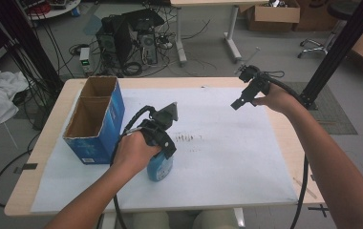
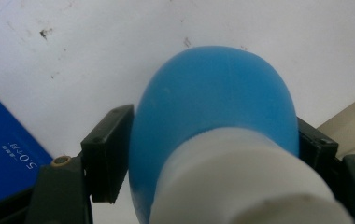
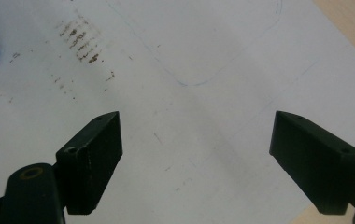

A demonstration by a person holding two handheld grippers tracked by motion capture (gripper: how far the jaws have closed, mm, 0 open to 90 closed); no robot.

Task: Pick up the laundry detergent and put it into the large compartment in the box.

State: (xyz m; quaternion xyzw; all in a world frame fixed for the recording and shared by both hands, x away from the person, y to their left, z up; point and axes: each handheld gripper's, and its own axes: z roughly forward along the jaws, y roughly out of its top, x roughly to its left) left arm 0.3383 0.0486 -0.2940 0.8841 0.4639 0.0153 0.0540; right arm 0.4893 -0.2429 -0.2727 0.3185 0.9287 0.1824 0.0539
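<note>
**Gripping the blue bottle near the worktop's front edge**

Clamping from both sides, the left claw [image 2: 213, 154] has its two black jaws pressed against the rounded body of the blue bottle [image 2: 213, 112], whose white cap points back toward the camera in the left gripper view. In the high view the bottle [image 1: 160, 168] sits low on the white sheet [image 1: 227, 162] covering the worktop [image 1: 50, 124], under the person's left hand [image 1: 133, 153] and just to the right of the open blue cardboard box [image 1: 96, 119]. The right claw [image 1: 239, 104] hangs over the far right part of the sheet, well apart from the bottle, its jaws spread wide with nothing between them. Brown smudges [image 1: 189, 139] mark the sheet between the two claws.
</note>
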